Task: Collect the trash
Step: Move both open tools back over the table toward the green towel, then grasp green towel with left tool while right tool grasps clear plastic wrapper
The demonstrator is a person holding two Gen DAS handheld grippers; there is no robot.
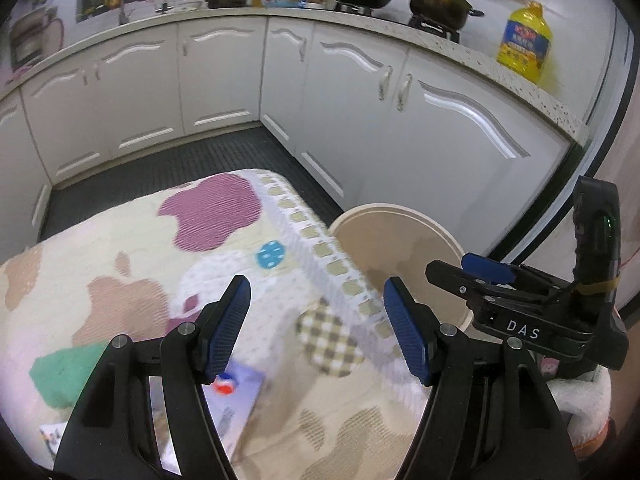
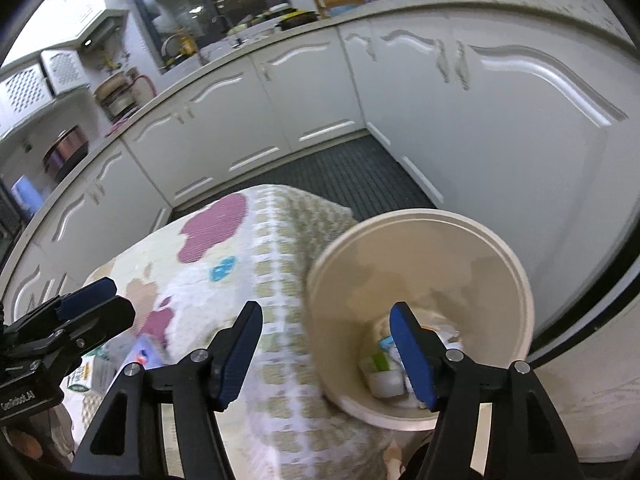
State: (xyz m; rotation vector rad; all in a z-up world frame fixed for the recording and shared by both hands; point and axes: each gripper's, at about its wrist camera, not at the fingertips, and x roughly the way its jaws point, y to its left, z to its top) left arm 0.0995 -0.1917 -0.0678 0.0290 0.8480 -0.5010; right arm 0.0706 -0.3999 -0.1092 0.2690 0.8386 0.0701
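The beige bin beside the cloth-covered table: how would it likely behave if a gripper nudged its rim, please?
The beige bin looks like thin plastic, probably light, so it may slide. It is tall with only a few white scraps at the bottom, so a high push might tip it. The cloth-covered table beside it could brace that side.

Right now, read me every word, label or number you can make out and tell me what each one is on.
"DAS": white letters on the right gripper, seen from the left wrist.
"GenRobot.AI": white letters on the left gripper, seen from the right wrist.
Oil bottle label: too blurred to read.
Papers on the blanket: print too blurred.
Trash in the bin: unreadable.
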